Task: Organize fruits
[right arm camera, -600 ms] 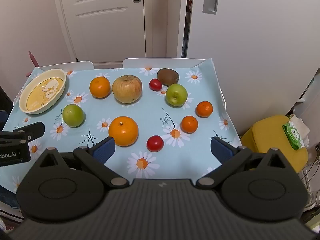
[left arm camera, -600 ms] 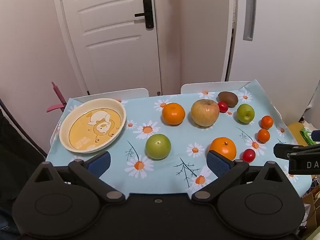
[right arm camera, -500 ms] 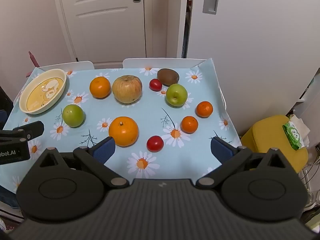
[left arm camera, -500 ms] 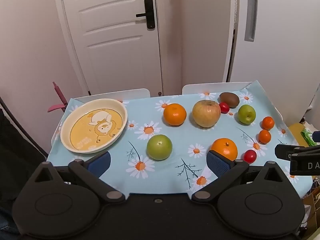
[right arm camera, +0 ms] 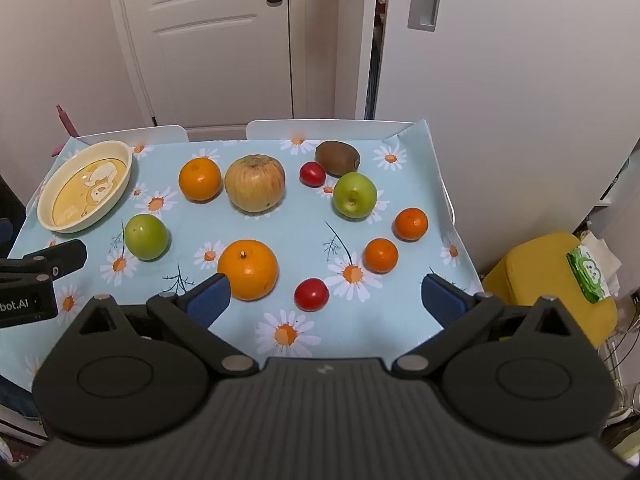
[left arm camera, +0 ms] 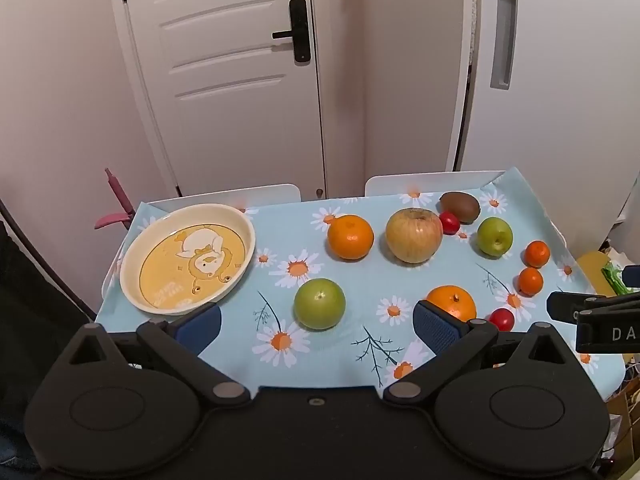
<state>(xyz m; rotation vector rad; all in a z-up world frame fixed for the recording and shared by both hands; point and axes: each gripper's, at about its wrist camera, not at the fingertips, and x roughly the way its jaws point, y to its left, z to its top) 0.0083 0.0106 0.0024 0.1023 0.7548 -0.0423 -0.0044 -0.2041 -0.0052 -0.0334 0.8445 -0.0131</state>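
Both tools hover spread wide and empty above a counter of scattered fruit; no fruit is in the plate.

The left tool [left arm camera: 316, 320] faces a green apple [left arm camera: 319, 303], just right of the empty plate [left arm camera: 132, 256]; closing on it looks next. The right tool [right arm camera: 326, 296] frames an orange [right arm camera: 247, 269]. Since the earlier frame, the left view has crept slightly nearer.

A white panelled door [left arm camera: 228, 80] with a black lever handle [left arm camera: 296, 32] is standing shut behind the tabletop [left arm camera: 360, 344], which is wearing a pale blue daisy cloth; plain pale walls [left arm camera: 52, 92] are flanking it; two white chair backs [right arm camera: 320, 130] are lining the far edge; a yellow stool [right arm camera: 548, 276] is sitting at the right.
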